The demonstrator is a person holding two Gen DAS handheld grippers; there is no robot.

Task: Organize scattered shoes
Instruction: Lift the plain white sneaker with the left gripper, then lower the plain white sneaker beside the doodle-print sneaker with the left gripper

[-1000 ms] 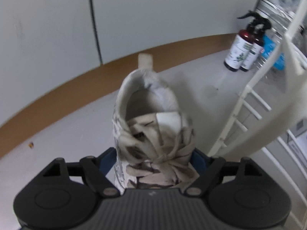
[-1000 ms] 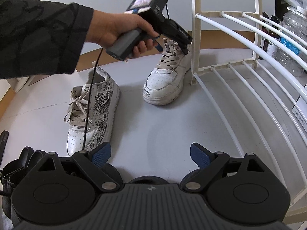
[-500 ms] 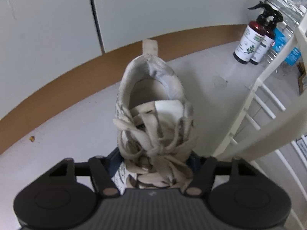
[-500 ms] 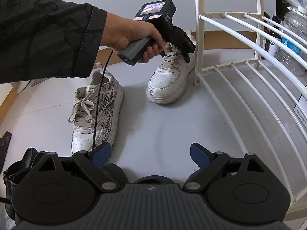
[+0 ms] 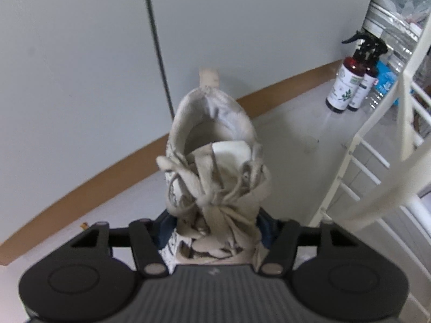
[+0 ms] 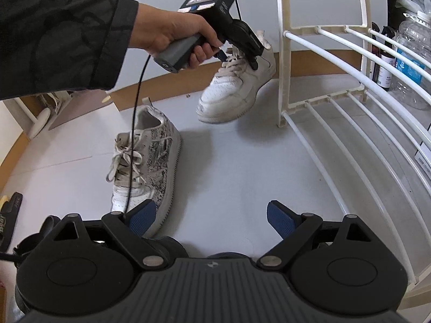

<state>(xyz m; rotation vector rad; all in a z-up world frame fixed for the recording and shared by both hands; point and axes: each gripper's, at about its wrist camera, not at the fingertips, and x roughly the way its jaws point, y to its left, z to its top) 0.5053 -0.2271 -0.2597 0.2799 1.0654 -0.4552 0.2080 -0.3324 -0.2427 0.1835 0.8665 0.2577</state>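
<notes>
Lifted clear of the floor since a second ago, the white sneaker [image 6: 237,80] now hangs toe-down from your left tool [image 5: 214,231], just beside the corner post of the white wire shoe rack [image 6: 350,113]. Those jaws have just been closing, and they now pinch the shoe across the laced midfoot, the blue pads pressed into both sides of the upper.

Judge the shoe as light but floppy where you hold it: the upper and tongue are soft, the laces [image 5: 215,188] loose, so the grip squeezes cloth and padding, not anything stiff. The stiff parts are the sole and the heel cup (a hold lower, nearer the sole edge, would likely swing less). With the toe drooping, the sneaker may pivot in the pads as you carry it, and a dangling lace could snag on a rack wire. Move it slowly and set the sole down flat on the rods.

Your right tool [image 6: 211,216] stands wide with nothing between its pads, hovering over the floor. The patterned grey sneaker [image 6: 145,161] rests upright on the floor just ahead of its left pad. It looks equally soft above; take it across the collar or midfoot.
</notes>
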